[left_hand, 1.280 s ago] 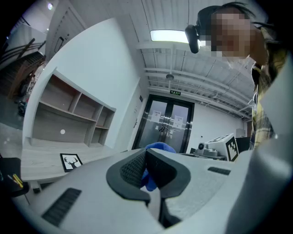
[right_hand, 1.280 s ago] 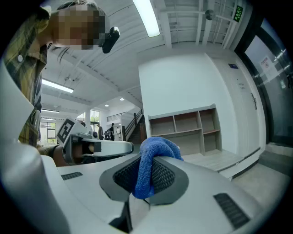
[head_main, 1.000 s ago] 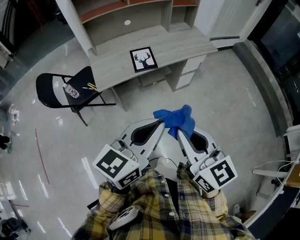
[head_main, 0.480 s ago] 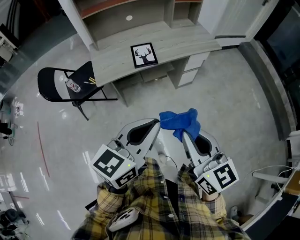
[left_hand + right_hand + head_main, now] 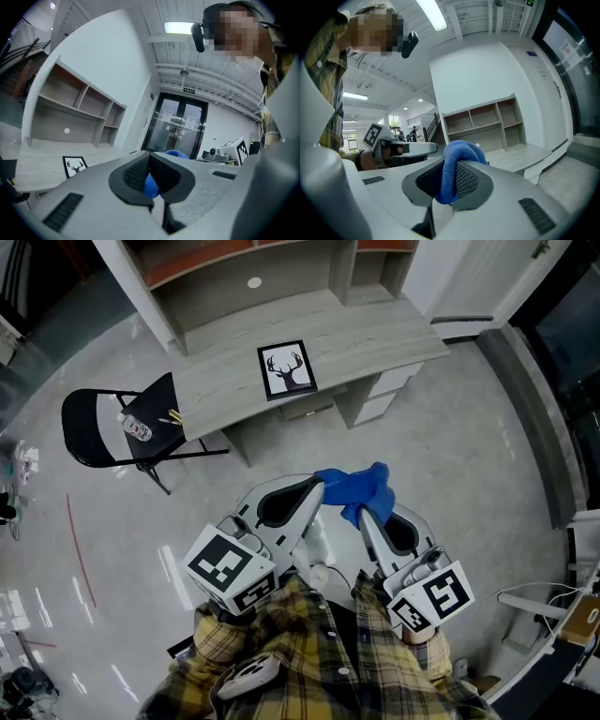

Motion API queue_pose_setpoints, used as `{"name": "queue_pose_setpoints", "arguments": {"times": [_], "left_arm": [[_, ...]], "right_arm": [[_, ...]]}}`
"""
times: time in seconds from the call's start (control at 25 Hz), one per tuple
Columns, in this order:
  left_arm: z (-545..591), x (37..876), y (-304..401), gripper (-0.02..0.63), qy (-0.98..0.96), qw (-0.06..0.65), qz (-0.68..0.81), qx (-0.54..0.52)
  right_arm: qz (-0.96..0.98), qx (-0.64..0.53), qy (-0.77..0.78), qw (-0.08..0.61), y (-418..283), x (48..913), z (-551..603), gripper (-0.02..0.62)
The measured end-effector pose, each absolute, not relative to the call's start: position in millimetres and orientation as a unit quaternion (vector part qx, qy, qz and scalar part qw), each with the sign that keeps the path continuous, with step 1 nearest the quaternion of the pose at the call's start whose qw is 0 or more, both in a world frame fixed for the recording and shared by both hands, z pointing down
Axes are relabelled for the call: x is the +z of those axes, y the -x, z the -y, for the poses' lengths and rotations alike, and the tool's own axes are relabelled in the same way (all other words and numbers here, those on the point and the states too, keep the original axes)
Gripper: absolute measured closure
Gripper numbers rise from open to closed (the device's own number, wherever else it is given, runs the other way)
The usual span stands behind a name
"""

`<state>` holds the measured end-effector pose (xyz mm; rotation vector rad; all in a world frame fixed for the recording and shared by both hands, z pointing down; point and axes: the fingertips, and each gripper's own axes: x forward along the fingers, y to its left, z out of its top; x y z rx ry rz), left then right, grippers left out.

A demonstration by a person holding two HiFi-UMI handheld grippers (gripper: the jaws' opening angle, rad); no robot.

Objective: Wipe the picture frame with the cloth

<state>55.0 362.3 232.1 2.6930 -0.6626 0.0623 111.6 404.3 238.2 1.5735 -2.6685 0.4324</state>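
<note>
Gripping cloth (image 5: 358,486) as before, left gripper (image 5: 315,487) and right gripper (image 5: 364,515) jaws closed; picture frame (image 5: 287,369) slightly nearer.

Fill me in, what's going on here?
A person holds a gripper in each hand. The left gripper and the right gripper are both shut on one blue cloth, bunched between them above the floor. The frame lies flat on the desk ahead, untouched, with the grippers well short of it. Wiping has not yet begun.
</note>
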Motion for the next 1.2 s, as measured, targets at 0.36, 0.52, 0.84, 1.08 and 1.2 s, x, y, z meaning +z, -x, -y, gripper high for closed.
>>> {"name": "queue_pose_setpoints", "arguments": {"times": [0.36, 0.52, 0.84, 1.08, 1.2], "left_arm": [[-239.3, 228.3, -30.9, 0.600, -0.956, 0.182, 0.230, 0.023], [-195.7, 237.7, -8.0, 0.600, -0.952, 0.190, 0.237, 0.025], [-180.7, 248.6, 6.5, 0.600, -0.942, 0.205, 0.265, 0.025], [-132.4, 263.6, 1.8, 0.600, -0.928, 0.215, 0.303, 0.027], [-102.9, 265.0, -5.4, 0.600, -0.921, 0.216, 0.324, 0.022]], "right_arm": [[0.853, 0.146, -0.501, 0.006, -92.0, 231.3, -275.8, 0.543], [0.851, 0.157, -0.501, 0.005, -73.9, 239.3, -230.2, 0.543], [0.850, 0.175, -0.498, 0.006, -76.8, 247.7, -207.9, 0.543], [0.857, 0.195, -0.477, 0.012, -95.0, 267.2, -156.6, 0.543], [0.868, 0.193, -0.458, 0.015, -104.6, 267.5, -121.0, 0.543]]}}
